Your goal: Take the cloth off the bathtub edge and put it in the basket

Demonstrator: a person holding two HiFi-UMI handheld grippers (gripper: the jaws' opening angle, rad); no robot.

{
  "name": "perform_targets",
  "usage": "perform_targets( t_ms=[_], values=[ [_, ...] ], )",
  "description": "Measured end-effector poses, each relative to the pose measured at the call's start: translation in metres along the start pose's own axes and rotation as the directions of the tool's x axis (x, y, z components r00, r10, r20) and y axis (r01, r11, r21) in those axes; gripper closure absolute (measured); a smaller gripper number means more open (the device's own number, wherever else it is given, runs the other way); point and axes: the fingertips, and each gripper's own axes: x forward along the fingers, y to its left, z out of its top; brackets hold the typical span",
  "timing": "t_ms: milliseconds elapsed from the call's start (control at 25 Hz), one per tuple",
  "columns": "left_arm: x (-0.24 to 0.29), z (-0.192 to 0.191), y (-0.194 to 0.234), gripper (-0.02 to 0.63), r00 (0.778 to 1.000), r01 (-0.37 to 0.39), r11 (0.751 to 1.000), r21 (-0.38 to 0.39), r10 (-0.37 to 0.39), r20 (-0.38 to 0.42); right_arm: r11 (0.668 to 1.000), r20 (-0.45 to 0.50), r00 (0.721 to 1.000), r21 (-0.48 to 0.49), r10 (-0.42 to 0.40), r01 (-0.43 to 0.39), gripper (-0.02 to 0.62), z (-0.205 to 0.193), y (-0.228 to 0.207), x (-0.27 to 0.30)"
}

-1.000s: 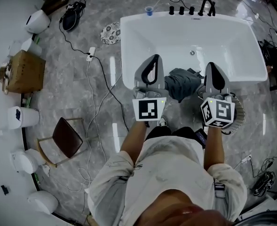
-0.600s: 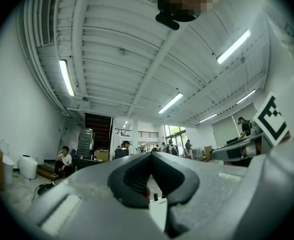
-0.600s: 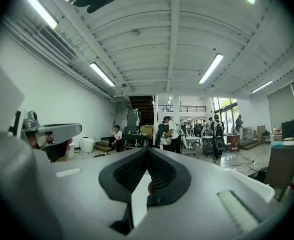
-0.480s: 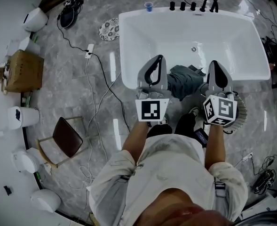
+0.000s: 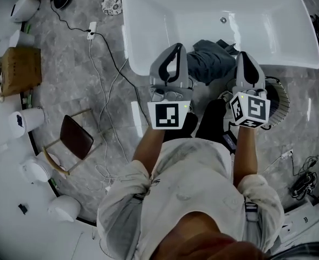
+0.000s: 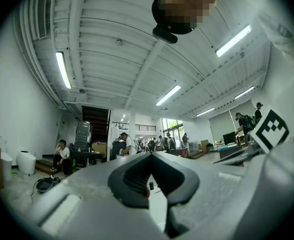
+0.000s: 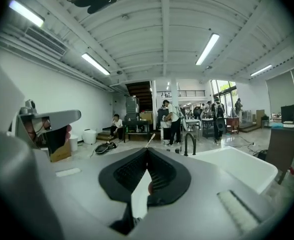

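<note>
A dark grey cloth (image 5: pixel 209 62) lies crumpled over the near edge of the white bathtub (image 5: pixel 135 42). My left gripper (image 5: pixel 176 46) hangs just left of the cloth and my right gripper (image 5: pixel 244 54) just right of it, neither touching it. In the left gripper view the left gripper (image 6: pixel 149 154) is shut and holds nothing. The right gripper (image 7: pixel 147 149) is also shut and empty, with the bathtub (image 7: pixel 239 165) ahead to its right. The round basket (image 5: pixel 278 99) stands on the floor to the right, partly hidden behind the right gripper's marker cube.
Cables (image 5: pixel 102 64) and a power strip (image 5: pixel 91 29) trail over the marble floor left of the tub. A small chair (image 5: pixel 75 140), a cardboard box (image 5: pixel 19 69) and white containers (image 5: pixel 26 119) stand further left. My feet are close to the tub. People stand in the far background.
Both grippers have sunk, still shut, on either side of the cloth. The tub has slid up the head view, so its taps are now out of the picture.
</note>
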Motion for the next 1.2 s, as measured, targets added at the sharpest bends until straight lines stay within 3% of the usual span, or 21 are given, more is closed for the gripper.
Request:
perform_targets(
  t_ms=[160,400,640,800,960,1080,1200],
  values=[
    [0.009,-0.035,-0.013,0.604,1.000,0.022,1.000,-0.018,-0.023,-0.014,0.999,-0.098,0.995,0.037,0.008,-0.004,0.591,-0.060,-0.007,0.017],
    [0.016,-0.093,-0.025,0.604,0.993,0.039,0.998,-0.043,-0.044,-0.114,0.997,-0.235,0.971,0.066,0.051,-0.037,0.560,-0.150,-0.005,0.041],
    [0.019,-0.144,-0.034,0.604,0.982,0.030,0.997,-0.077,-0.044,-0.184,0.993,-0.359,0.929,0.104,0.085,-0.051,0.474,-0.236,-0.007,0.062],
    [0.018,-0.167,-0.030,0.604,0.979,0.017,0.997,-0.078,-0.033,-0.199,0.992,-0.425,0.899,0.107,0.103,-0.063,0.378,-0.283,-0.003,0.074],
    [0.016,-0.193,-0.028,0.604,0.973,0.001,0.996,-0.084,-0.020,-0.231,0.993,-0.516,0.850,0.095,0.104,-0.064,0.203,-0.338,-0.003,0.084],
    [0.009,-0.212,-0.031,0.604,0.964,0.002,0.995,-0.096,-0.028,-0.266,0.996,-0.583,0.808,0.049,0.085,-0.070,0.078,-0.375,-0.007,0.090],
    [0.002,-0.226,-0.033,0.604,0.955,0.004,0.994,-0.108,-0.036,-0.295,0.994,-0.637,0.768,-0.024,0.068,-0.108,0.021,-0.403,-0.007,0.098]
  ],
)
